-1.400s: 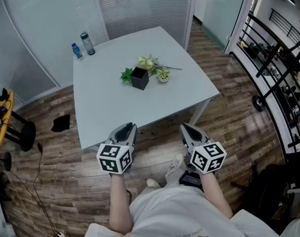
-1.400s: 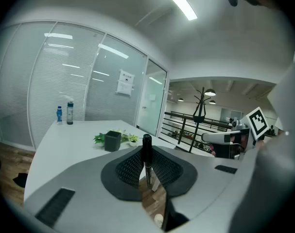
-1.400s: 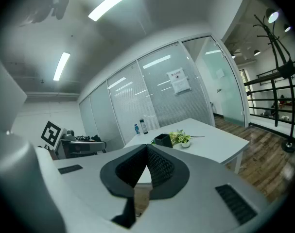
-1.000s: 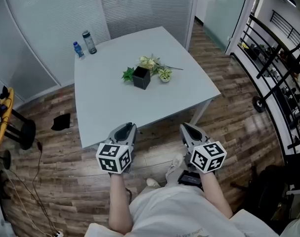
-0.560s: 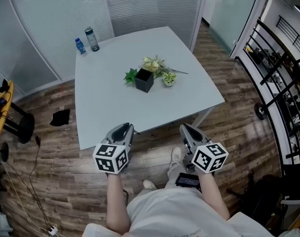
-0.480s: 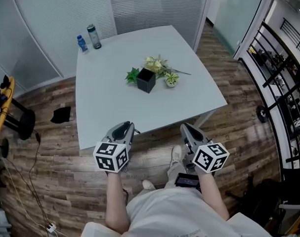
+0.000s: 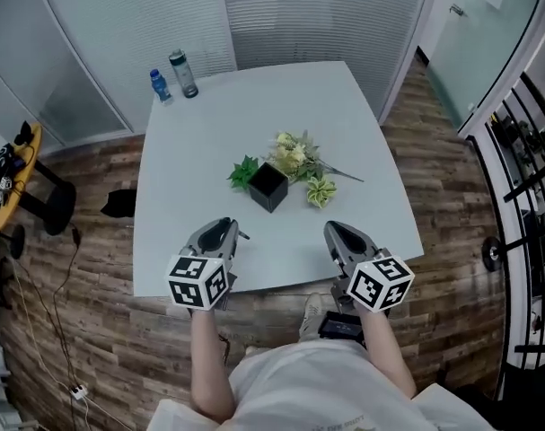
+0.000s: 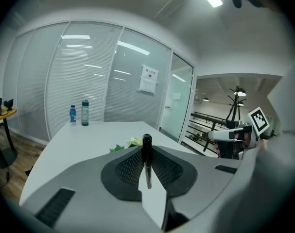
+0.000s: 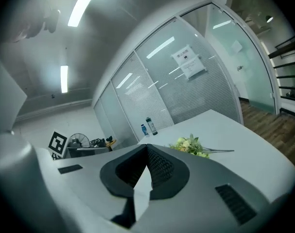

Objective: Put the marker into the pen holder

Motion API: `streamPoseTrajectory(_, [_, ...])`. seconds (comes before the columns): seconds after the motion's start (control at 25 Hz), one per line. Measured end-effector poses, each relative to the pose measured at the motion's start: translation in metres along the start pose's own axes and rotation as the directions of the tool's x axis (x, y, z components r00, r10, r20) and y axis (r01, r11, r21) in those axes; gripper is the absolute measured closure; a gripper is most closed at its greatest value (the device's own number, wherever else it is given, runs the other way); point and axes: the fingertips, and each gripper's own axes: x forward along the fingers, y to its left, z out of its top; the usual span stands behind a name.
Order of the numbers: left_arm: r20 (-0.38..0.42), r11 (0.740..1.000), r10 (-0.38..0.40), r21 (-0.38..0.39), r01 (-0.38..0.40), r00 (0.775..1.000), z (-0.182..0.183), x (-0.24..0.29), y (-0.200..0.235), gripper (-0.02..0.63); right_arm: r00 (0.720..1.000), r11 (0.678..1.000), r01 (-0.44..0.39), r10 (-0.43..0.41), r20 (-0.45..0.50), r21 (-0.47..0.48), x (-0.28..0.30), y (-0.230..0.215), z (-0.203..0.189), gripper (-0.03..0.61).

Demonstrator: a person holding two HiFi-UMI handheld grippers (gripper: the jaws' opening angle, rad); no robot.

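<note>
A black cube-shaped pen holder [image 7: 268,187] stands in the middle of the white table [image 7: 191,151], with flowers [image 7: 294,155] lying against it. My left gripper [image 7: 220,233] hovers over the table's near edge, shut on a black marker [image 8: 147,152] that stands upright between its jaws. My right gripper [image 7: 342,234] is beside it at the same edge, shut, with nothing in it. In the left gripper view the jaws hide the pen holder and only green leaves [image 8: 119,148] show. In the right gripper view the flowers [image 9: 191,144] lie ahead on the table beyond the gripper [image 9: 147,152].
Two bottles, a blue one [image 7: 160,85] and a grey one [image 7: 184,73], stand at the table's far left corner. A glass partition with blinds runs behind the table. A stool [image 7: 21,169] stands to the left and a black railing [image 7: 532,169] to the right on the wood floor.
The table has come closer in the head view. Both grippers, earlier over the floor short of the table, now reach its near edge. Their jaws have stayed as they were.
</note>
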Motion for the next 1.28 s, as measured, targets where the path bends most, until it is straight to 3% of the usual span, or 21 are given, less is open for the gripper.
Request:
streamPoseTrajectory(0.2, [-0.006,0.996,0.085,-0.014,-0.085,0.996,0.024,0.048,0.005,0.561,0.997,0.997,-0.071,0.07,-0.044,-0.012,0.039,-0.047,0.031,0.562])
streamPoseTrajectory(0.56, [-0.027,0.982,0.182,-0.037,-0.183,0.983,0.029,0.079,0.012,0.561,0.982,0.987,-0.158,0.159,-0.105,0.019,0.073,-0.083,0.035,0.562])
streamPoseTrajectory(1.28, [-0.015,0.986,0.163,-0.038,-0.164,0.986,0.045,0.118,0.023,0.561,0.972,0.98,-0.201,0.198,-0.124,-0.008,0.111,-0.092,0.049,0.562])
